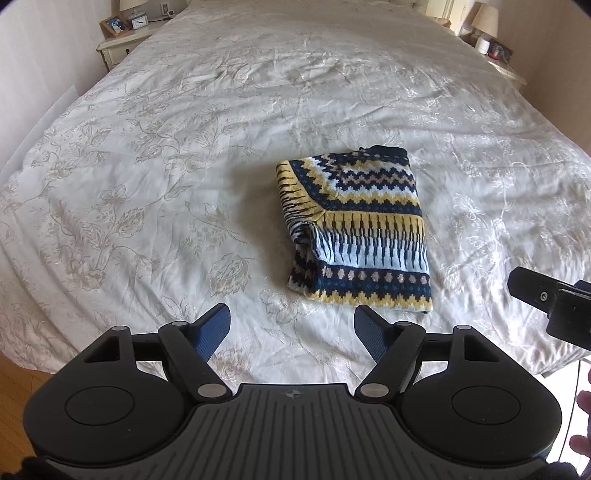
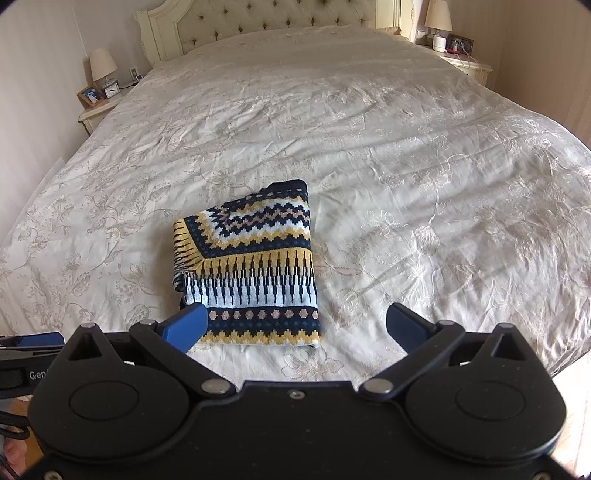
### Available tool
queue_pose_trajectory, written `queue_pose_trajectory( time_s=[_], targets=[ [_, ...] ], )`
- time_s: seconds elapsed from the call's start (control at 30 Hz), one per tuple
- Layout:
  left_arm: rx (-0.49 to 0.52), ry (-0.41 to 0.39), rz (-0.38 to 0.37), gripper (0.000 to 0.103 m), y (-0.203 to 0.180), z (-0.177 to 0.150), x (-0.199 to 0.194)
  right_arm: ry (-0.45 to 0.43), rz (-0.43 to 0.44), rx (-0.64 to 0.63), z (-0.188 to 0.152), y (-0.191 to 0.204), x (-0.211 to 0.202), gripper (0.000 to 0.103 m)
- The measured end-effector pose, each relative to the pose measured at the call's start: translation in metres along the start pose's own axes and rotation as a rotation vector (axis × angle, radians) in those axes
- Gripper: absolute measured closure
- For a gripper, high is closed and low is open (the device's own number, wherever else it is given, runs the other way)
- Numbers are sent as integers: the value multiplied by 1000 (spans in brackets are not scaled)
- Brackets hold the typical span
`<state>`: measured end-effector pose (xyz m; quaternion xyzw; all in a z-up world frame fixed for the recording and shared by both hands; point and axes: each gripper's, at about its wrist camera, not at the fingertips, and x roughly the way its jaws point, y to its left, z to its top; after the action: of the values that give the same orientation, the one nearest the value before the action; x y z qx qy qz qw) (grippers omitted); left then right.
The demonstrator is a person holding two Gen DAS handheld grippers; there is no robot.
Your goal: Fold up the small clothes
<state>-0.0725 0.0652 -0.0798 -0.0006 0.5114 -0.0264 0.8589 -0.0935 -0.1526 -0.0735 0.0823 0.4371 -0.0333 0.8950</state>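
A small knitted sweater [image 1: 354,229] in navy, yellow and pale blue zigzag bands lies folded into a compact rectangle on the bed [image 1: 184,155]. My left gripper [image 1: 291,328] hovers just in front of the sweater's near edge, open, with only bedspread between its blue pads. In the right wrist view the same sweater [image 2: 247,266] lies a little left of centre. My right gripper [image 2: 295,325] is open above its near right corner, not touching it. The right gripper's black body [image 1: 554,302] shows at the right edge of the left wrist view.
A cream floral bedspread [image 2: 406,166] covers the whole bed up to a tufted headboard [image 2: 258,22]. Nightstands with lamps stand at both sides [image 2: 99,92] [image 2: 461,55]. Wooden floor [image 1: 22,384] shows below the bed's near edge. A person's fingers [image 1: 583,417] appear at the far right.
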Motion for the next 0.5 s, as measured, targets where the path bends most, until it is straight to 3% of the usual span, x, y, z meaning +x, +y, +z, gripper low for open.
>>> queue_pose_trajectory(
  time_s=[0.5],
  targets=[
    [30, 6, 6, 32, -4, 2, 7, 23, -50, -16, 6, -1, 8, 0]
  ],
)
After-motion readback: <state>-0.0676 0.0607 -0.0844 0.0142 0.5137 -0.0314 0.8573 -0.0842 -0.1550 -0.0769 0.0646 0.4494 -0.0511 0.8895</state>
